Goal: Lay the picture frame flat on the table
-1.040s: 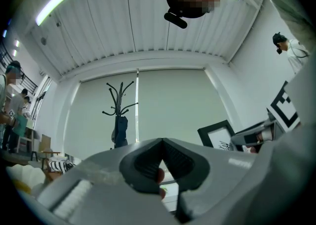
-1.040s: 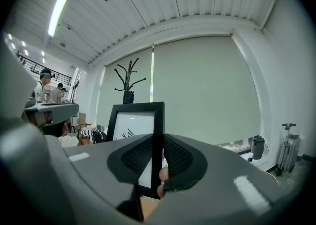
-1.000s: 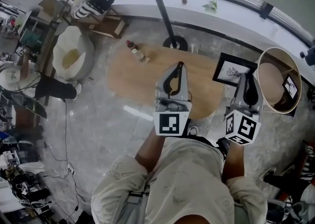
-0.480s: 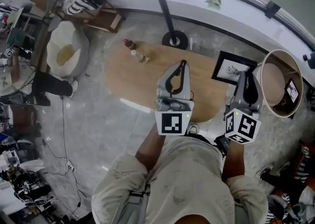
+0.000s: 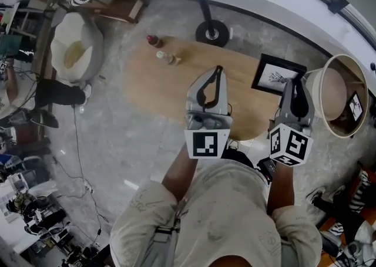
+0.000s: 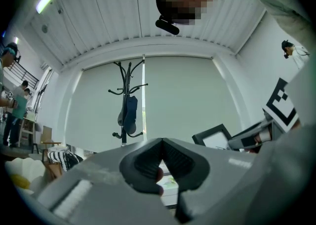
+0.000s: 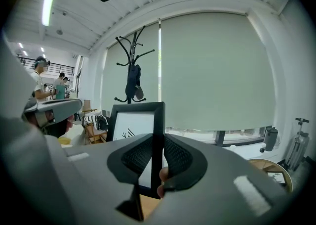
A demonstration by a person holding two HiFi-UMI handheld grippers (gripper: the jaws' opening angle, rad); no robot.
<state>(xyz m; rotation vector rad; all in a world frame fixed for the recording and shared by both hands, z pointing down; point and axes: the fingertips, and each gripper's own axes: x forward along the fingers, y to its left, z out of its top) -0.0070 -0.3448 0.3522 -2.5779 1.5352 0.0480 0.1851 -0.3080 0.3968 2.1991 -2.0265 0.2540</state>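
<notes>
1. A grey stone floor (image 5: 117, 137) carries an oval wooden desk (image 5: 158, 90), seen from above the person's lap.
2. Nearest, the left claw (image 5: 218, 70) hangs over the desk's near side. Its jaws meet at the tips and nothing is between them.
3. To its right, the right claw (image 5: 295, 81) is clamped on the right-hand edge of the picture frame (image 5: 277, 75), with the ribbed pads pressing on the black rail from both sides.
4. The picture frame stands upright at the desk's right end, its white sheet with a dark sketch facing the person. Whether its foot touches the wood cannot be told.
5. Just beside it, off the desk, stands a round tub (image 5: 329, 90).
6. Farther off, a dark bottle (image 5: 154, 41) and a pale bottle (image 5: 167, 57) stand near the desk's far left edge.
7. Beyond them is a coat stand (image 7: 132, 70), in front of a drawn window blind (image 7: 217, 70).
</notes>
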